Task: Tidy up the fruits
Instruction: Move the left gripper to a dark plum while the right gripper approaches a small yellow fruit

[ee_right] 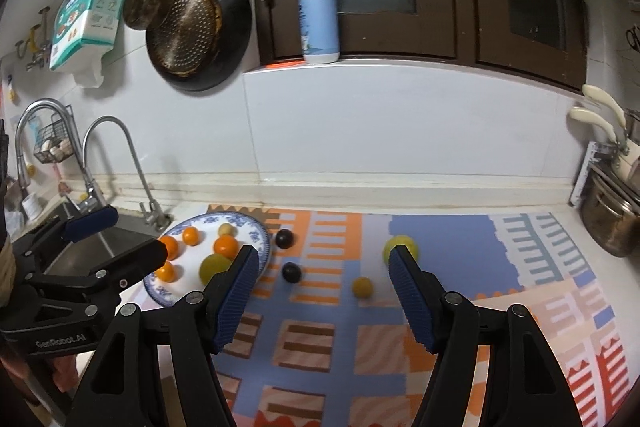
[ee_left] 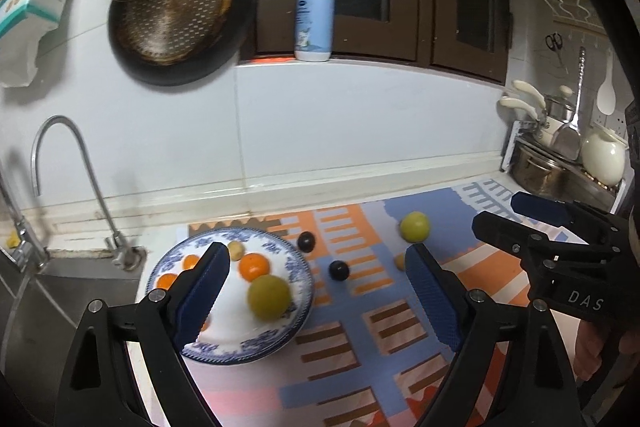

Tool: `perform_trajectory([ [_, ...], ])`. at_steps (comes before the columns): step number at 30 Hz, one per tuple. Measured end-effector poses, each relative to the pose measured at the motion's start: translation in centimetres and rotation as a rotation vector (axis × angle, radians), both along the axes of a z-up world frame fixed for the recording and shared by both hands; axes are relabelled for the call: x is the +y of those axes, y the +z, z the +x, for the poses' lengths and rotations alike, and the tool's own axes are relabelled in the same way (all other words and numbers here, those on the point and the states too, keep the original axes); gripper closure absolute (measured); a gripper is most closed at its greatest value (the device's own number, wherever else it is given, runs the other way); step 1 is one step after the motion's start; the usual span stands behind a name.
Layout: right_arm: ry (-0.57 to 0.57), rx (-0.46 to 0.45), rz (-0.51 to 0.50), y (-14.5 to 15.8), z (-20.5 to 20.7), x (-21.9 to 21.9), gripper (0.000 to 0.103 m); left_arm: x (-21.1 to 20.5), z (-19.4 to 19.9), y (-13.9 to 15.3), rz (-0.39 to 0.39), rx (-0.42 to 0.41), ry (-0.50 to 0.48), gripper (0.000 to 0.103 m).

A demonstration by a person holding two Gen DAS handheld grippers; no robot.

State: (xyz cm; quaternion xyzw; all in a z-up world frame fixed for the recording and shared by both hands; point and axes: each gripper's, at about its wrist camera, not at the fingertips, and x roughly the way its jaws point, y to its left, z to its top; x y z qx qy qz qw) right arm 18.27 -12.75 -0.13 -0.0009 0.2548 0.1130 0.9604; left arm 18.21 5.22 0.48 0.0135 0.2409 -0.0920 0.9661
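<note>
**Fruit sort: partly done**

Blue-patterned plate on the bench holds four oranges, a green fruit and a small yellow one. Left on the mat: two dark plums, small yellow fruit, green fruit. Left tool and right tool both spread, empty.
</note>
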Motion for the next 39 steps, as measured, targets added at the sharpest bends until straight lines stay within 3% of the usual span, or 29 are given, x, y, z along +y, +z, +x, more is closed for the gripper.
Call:
perform_trajectory([
  [9, -0.015, 0.031, 0.026, -1.7, 1.4, -1.5, 0.035, -1.8, 2.4, -1.7, 0.016, 0.015, -0.049, 0.014],
  [15, -0.012, 0.063, 0.026, -3.4, 3.1, -1.8, 0.035, -2.7, 4.8, -3.5, 0.025, 0.048, -0.081, 0.019],
  [22, -0.031, 0.125, 0.03, -5.7, 5.7, -2.2, 0.037, -3.4, 8.0, -6.5, 0.025, 0.135, -0.1, 0.032],
  [25, -0.035, 0.173, 0.053, -7.0, 7.1, -2.5, 0.041, -3.7, 9.2, -7.7, 0.032, 0.176, -0.109, 0.042],
  [39, -0.042, 0.318, 0.101, -11.7, 11.2, -2.4, 0.056, -4.2, 13.9, -12.0, 0.054, 0.333, -0.133, 0.064],
])
